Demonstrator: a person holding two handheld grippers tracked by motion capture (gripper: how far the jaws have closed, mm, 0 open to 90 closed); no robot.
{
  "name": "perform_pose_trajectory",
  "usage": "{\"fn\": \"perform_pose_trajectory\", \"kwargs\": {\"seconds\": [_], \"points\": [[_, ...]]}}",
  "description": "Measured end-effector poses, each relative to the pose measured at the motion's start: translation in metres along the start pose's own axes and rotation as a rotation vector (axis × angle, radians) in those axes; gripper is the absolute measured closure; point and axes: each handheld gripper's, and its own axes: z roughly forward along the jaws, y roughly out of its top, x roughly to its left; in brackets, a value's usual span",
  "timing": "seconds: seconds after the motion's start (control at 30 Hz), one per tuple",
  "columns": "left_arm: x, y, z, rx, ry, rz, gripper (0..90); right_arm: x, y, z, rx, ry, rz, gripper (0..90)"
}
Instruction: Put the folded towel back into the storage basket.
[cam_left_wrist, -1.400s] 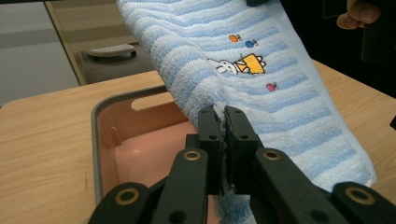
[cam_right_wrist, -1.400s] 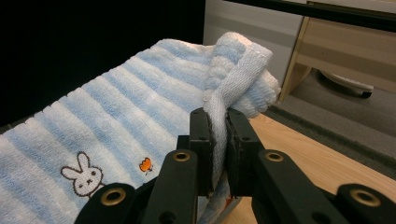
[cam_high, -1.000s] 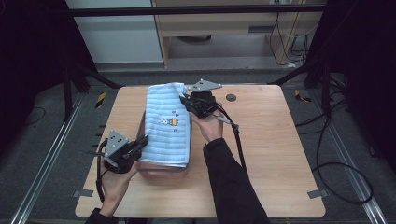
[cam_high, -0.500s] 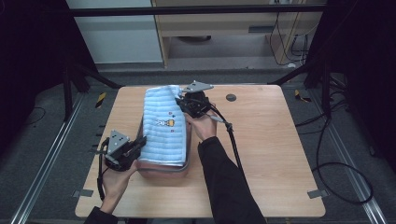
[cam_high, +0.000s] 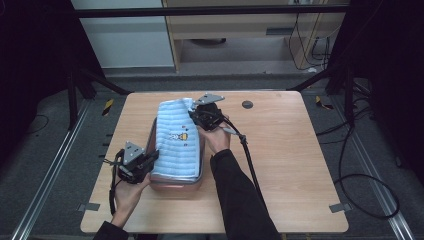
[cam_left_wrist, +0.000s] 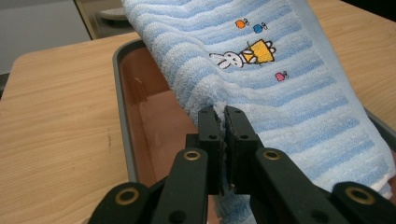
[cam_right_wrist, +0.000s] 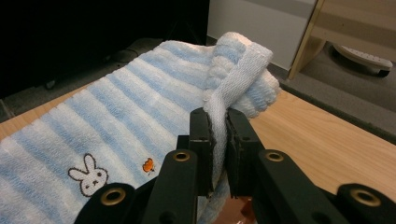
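A light blue striped towel (cam_high: 176, 140) with an embroidered rabbit (cam_left_wrist: 240, 57) is stretched lengthwise over a shallow tray (cam_high: 176, 182) with a reddish-brown inside (cam_left_wrist: 154, 121). My left gripper (cam_high: 150, 161) is shut on the towel's near left edge (cam_left_wrist: 222, 122), just above the tray. At the far end my right gripper (cam_high: 196, 116) is shut on a bunched white hem (cam_right_wrist: 219, 127) of the towel (cam_right_wrist: 116, 135). Both hands hold the towel low over the tray.
The tray lies on a wooden table (cam_high: 280, 165), left of its middle. A small dark round disc (cam_high: 247, 104) sits near the far edge. A black cable (cam_high: 250, 165) trails from the right gripper along the forearm. Bare wood spreads to the right.
Both grippers have sunk with the towel still held, lowering it closer onto the tray. The right gripper also shifted slightly left.
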Motion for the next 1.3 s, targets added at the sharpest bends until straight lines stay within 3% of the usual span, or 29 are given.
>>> {"fn": "perform_pose_trajectory", "kwargs": {"seconds": [0.93,1.1,1.17,1.3], "points": [[0.003,-0.017,0.007,0.091,-0.01,-0.015,85.9,0.005,-0.03,0.023,0.087,0.005,0.005,81.5],[0.007,-0.019,0.012,0.11,-0.011,-0.044,82.6,0.005,-0.035,0.027,0.117,0.013,0.013,77.8],[0.008,-0.019,0.012,0.109,-0.003,-0.043,81.6,0.005,-0.037,0.028,0.138,0.008,0.01,75.3],[0.009,-0.018,0.011,0.103,0.011,-0.038,79.3,0.002,-0.041,0.026,0.131,-0.011,0.01,71.3]]}}
